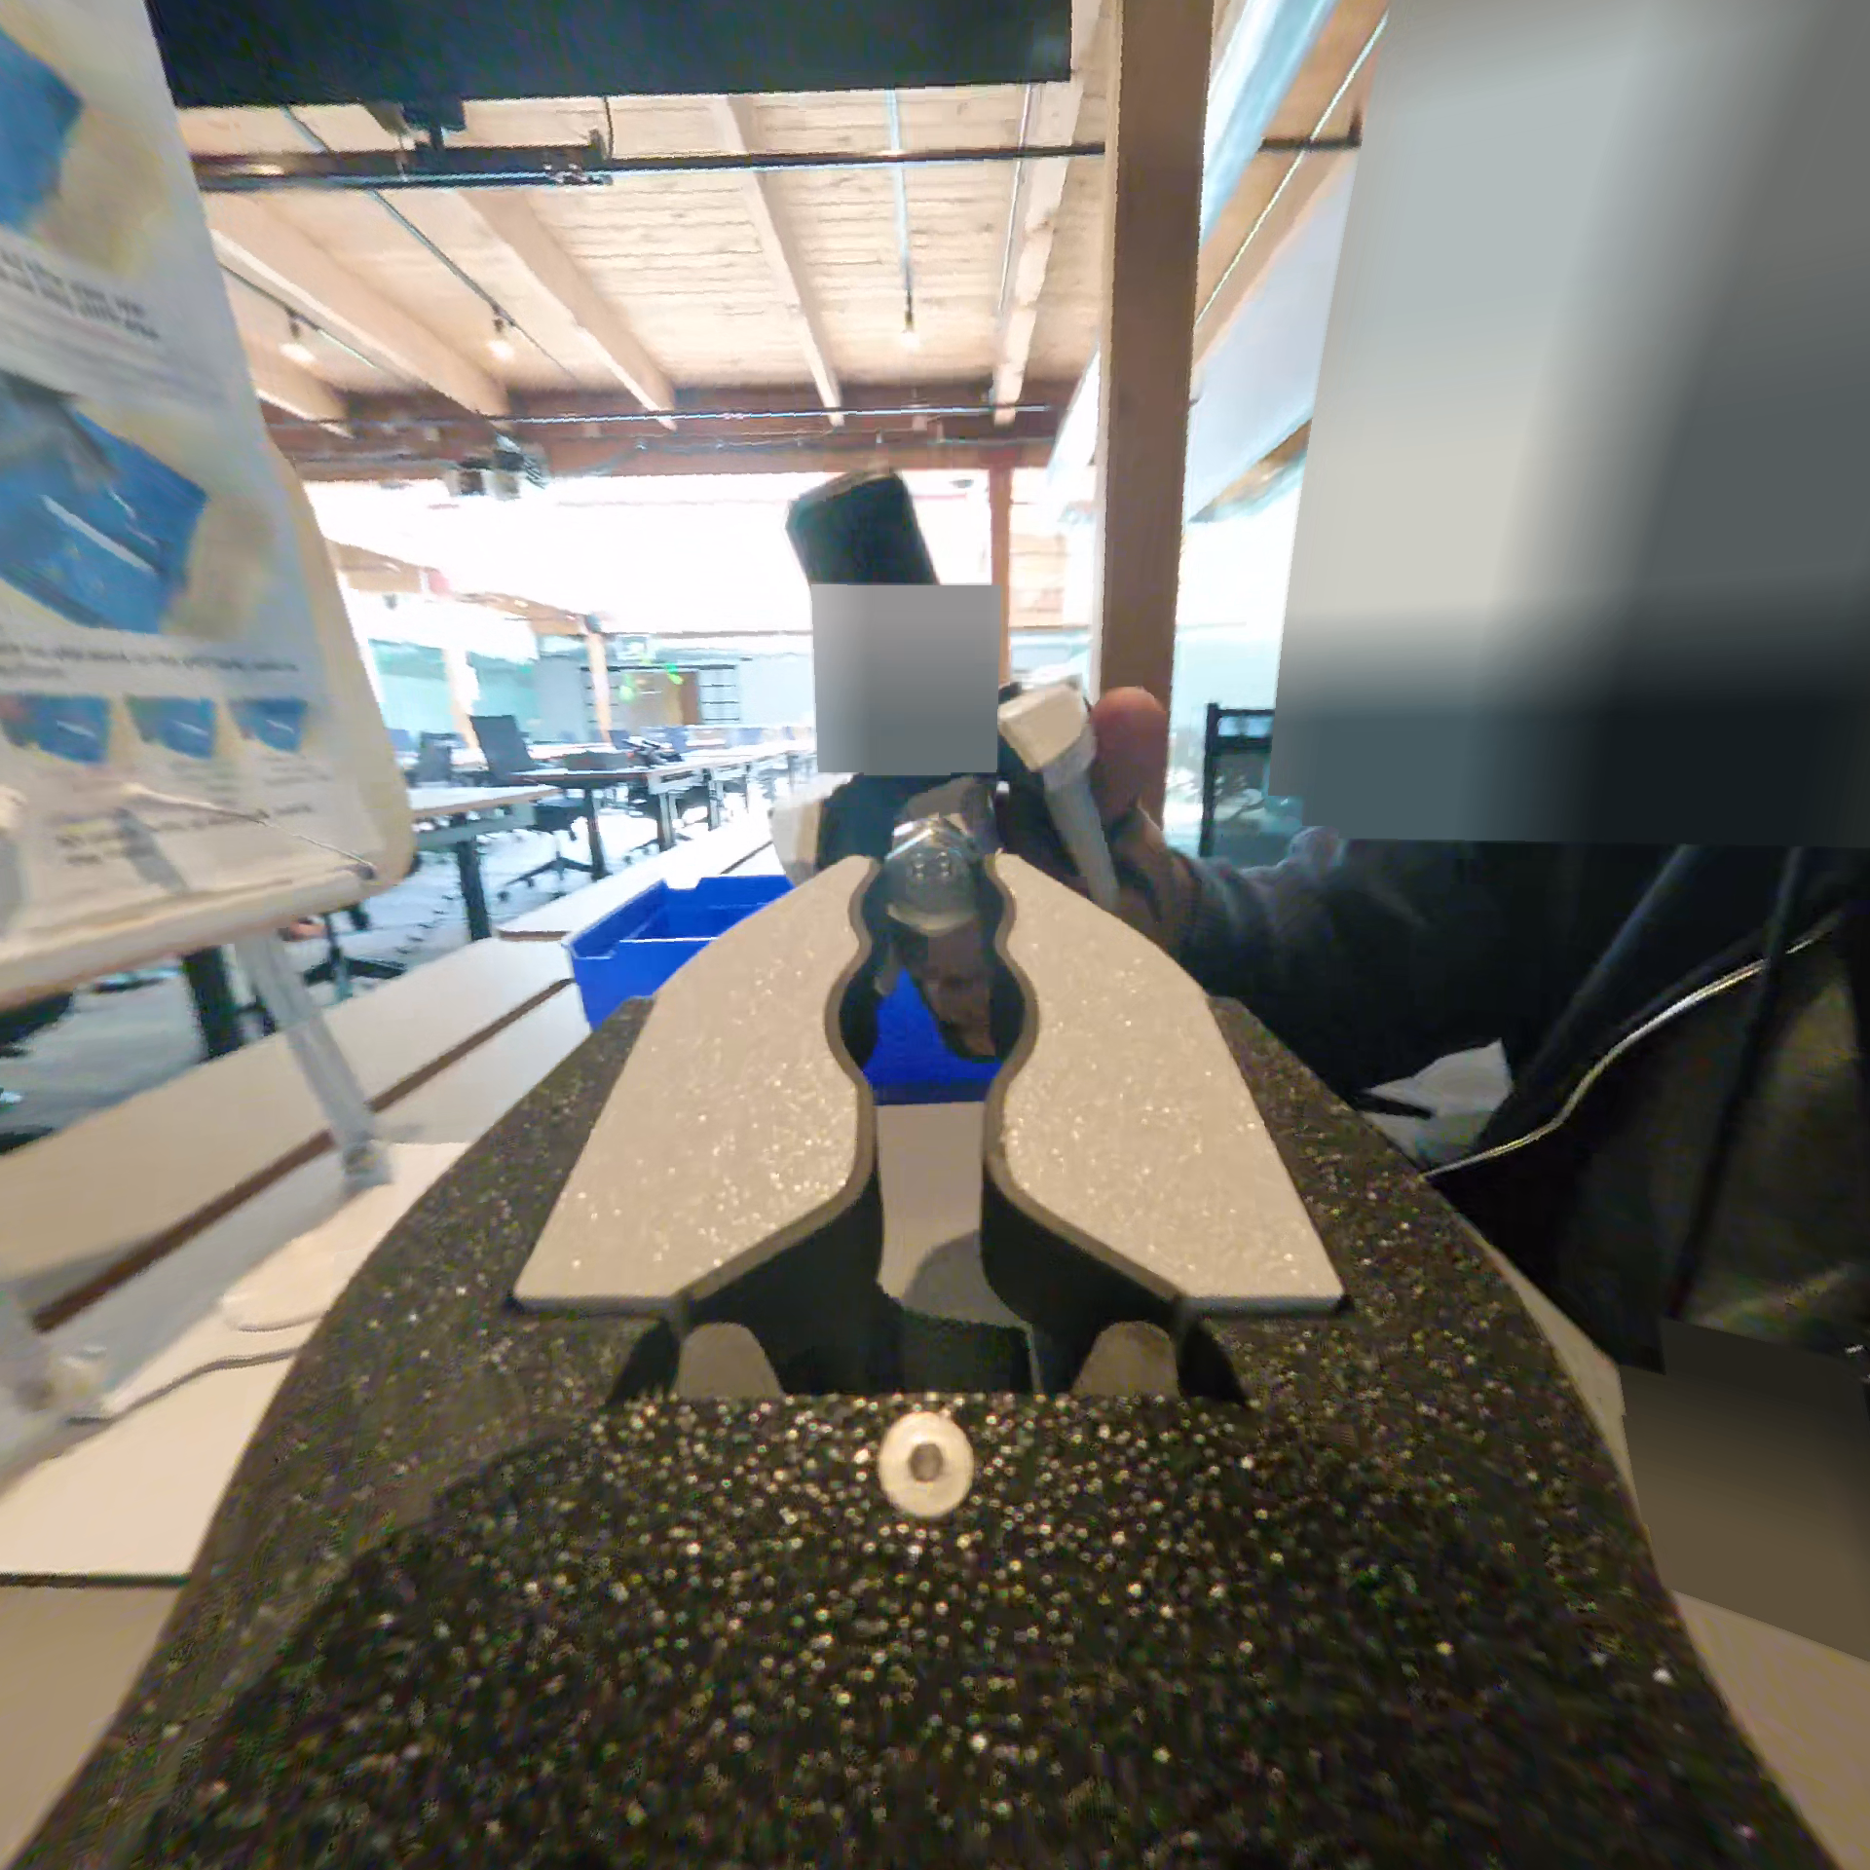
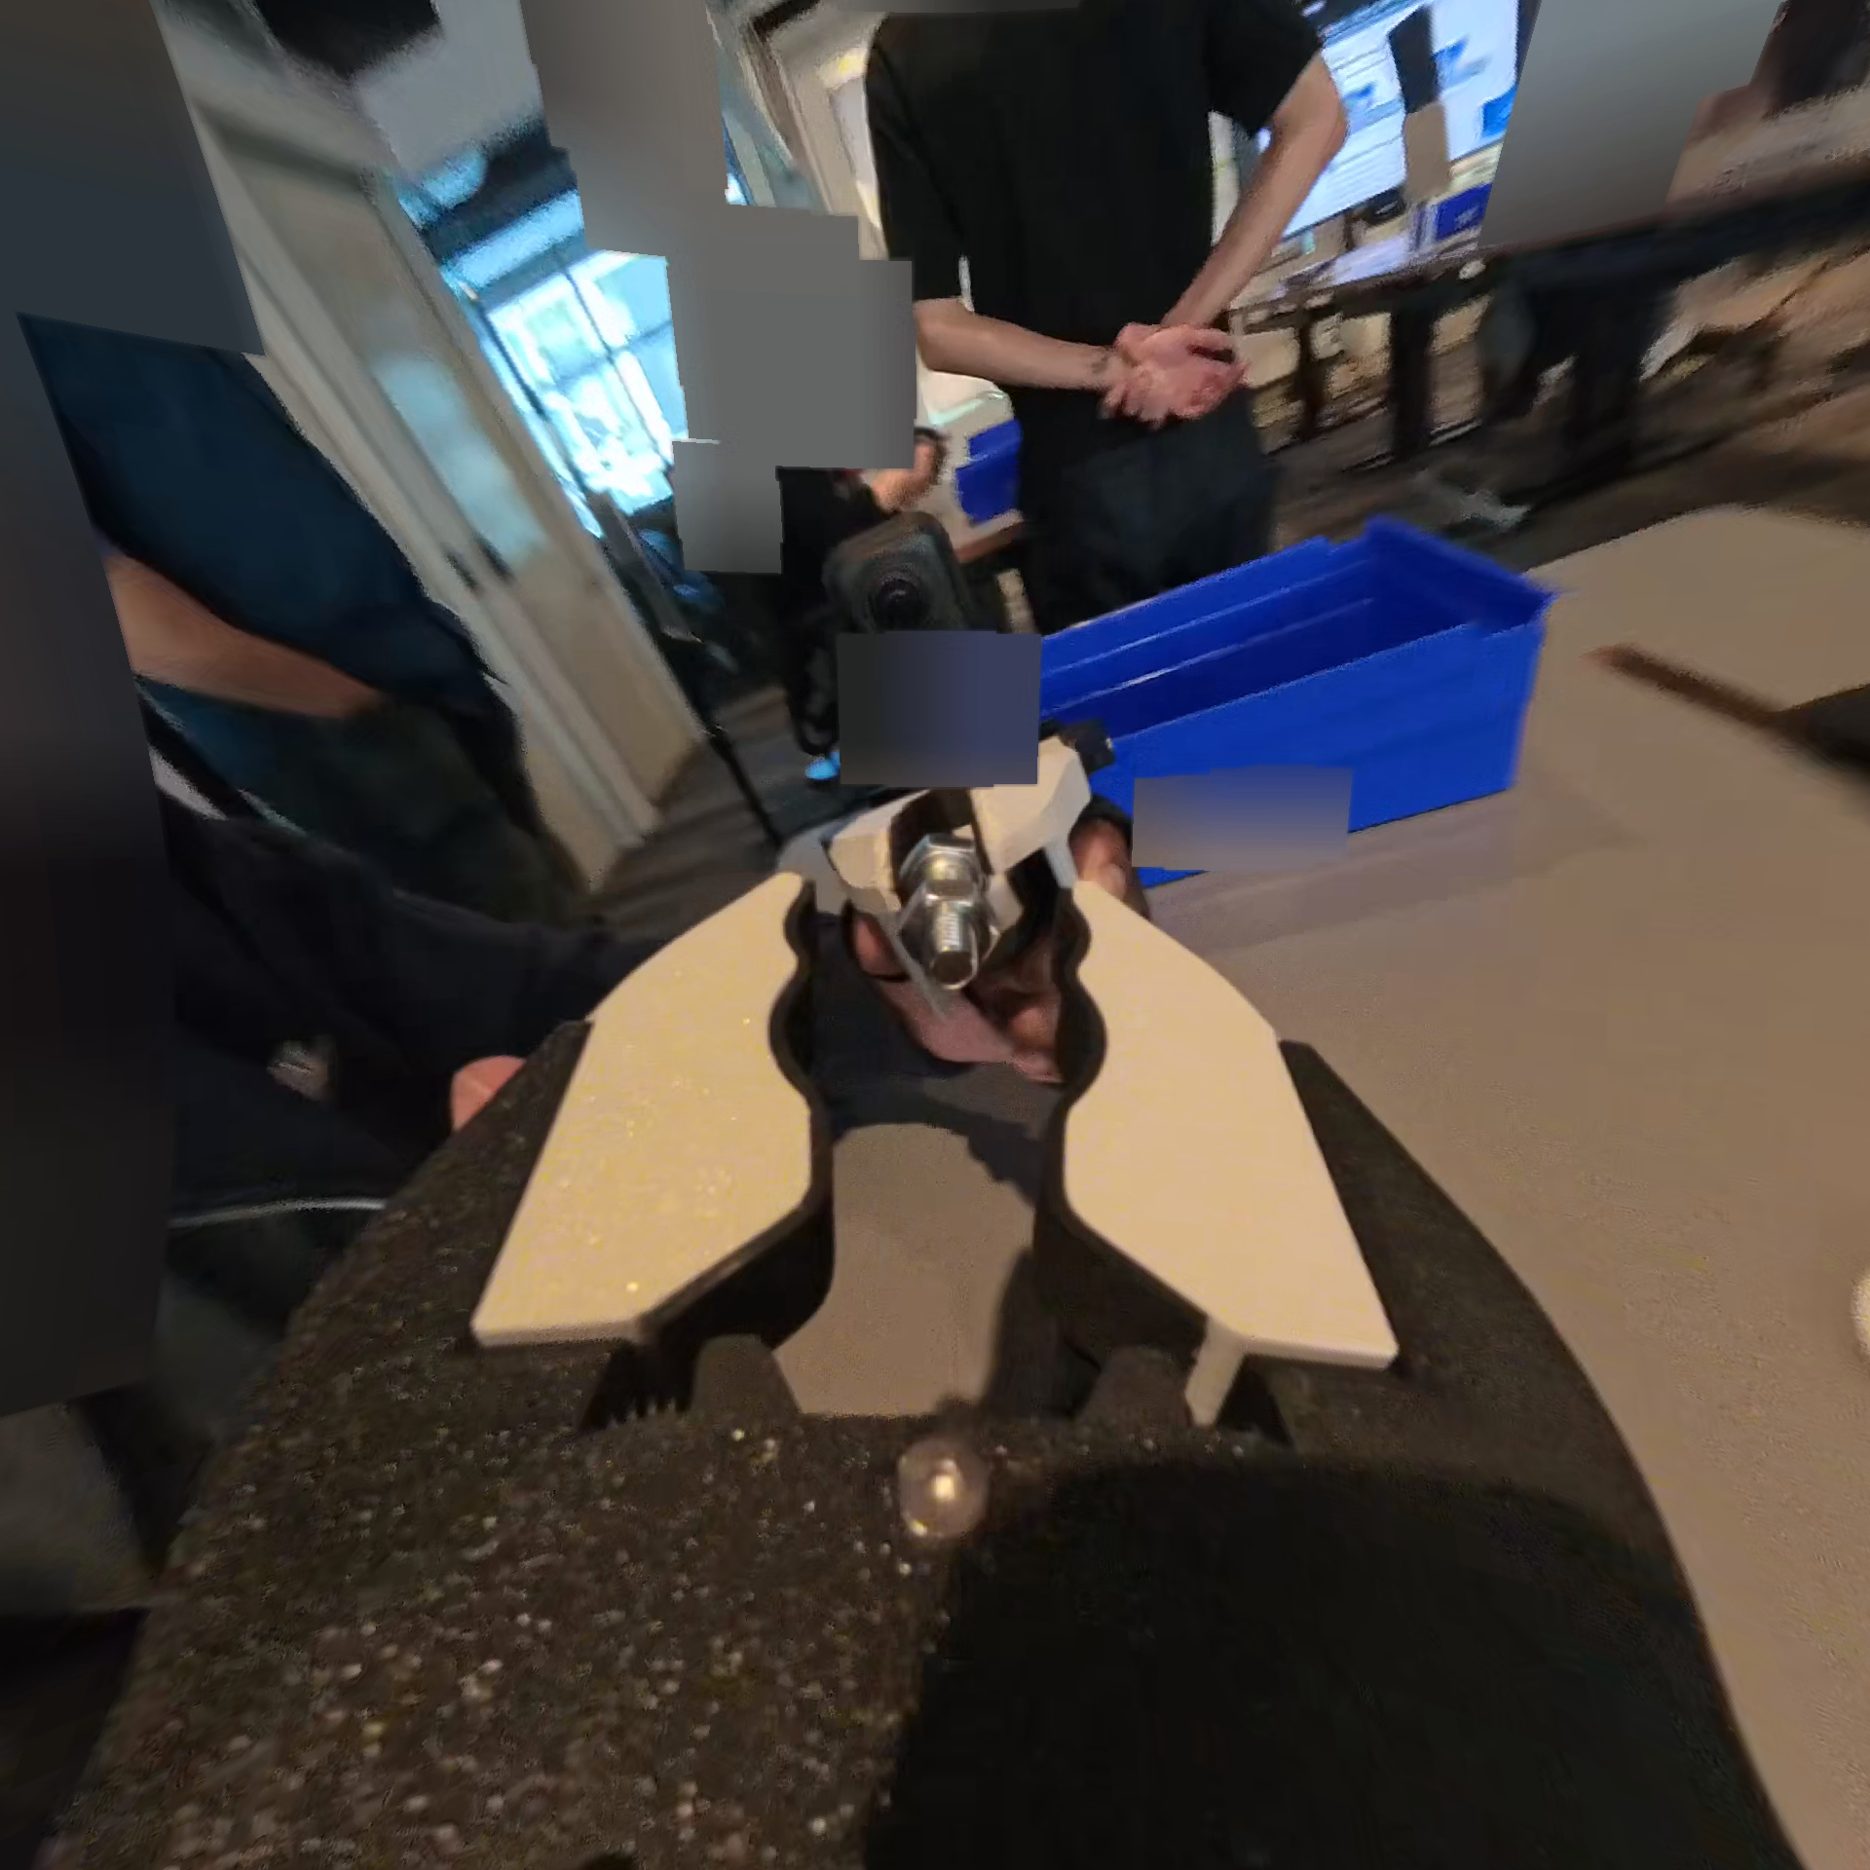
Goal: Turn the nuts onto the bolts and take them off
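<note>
I am holding the bolt (image 1: 929,878) with my left hand-held gripper (image 1: 931,875); its two fingers are closing almost fully around the head end of the bolt, with only the width of the metal between them. In the right wrist view the threaded end is pointing toward my right hand-held gripper (image 2: 936,901), and the nut (image 2: 943,878) is sitting on the thread, with some thread showing past it.

My right hand-held gripper is standing open, with its fingers spread on both sides of the bolt tip and not touching the nut as far as I can see. So it is holding nothing at this moment.

The bolt is up in the air between the two grippers, above the table (image 2: 1518,1012), not lying on it. A blue bin (image 2: 1417,688) is standing behind, toward the far edge of the table.

I am judging that the task is in the middle. The nut is already on the bolt, but I cannot tell whether it is going on or coming off. What is left, I think, is to grip the nut with the right fingers and turn it further. If more bolts are waiting in the bin, I cannot see them.
</note>
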